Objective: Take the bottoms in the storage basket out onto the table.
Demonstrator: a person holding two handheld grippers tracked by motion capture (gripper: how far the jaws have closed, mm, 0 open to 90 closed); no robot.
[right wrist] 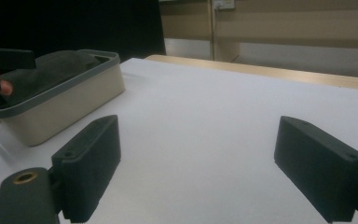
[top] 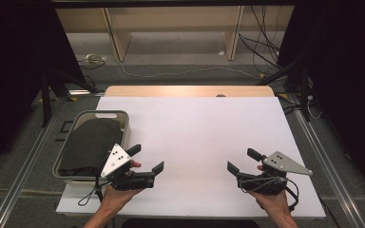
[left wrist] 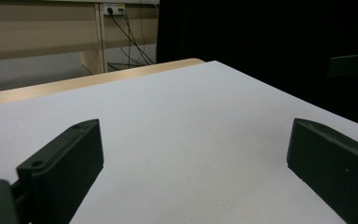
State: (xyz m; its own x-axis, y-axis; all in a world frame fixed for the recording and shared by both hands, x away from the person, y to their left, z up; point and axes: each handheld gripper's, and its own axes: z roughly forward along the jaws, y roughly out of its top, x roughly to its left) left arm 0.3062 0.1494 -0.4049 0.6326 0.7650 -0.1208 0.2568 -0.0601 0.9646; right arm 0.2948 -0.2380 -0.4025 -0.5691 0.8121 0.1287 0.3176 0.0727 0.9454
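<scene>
White table (top: 190, 137) lies bare; both jaws gape, left gripper (top: 145, 159) and right gripper (top: 244, 160) empty; dark cloth (top: 88, 145) in the bin (top: 123, 124) looks soft, light; pinch a raised fold.

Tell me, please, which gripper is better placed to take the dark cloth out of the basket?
Probably the left. The left gripper is right beside the basket holding the dark cloth, jaws open. The right gripper, also open, is across the white table.
</scene>
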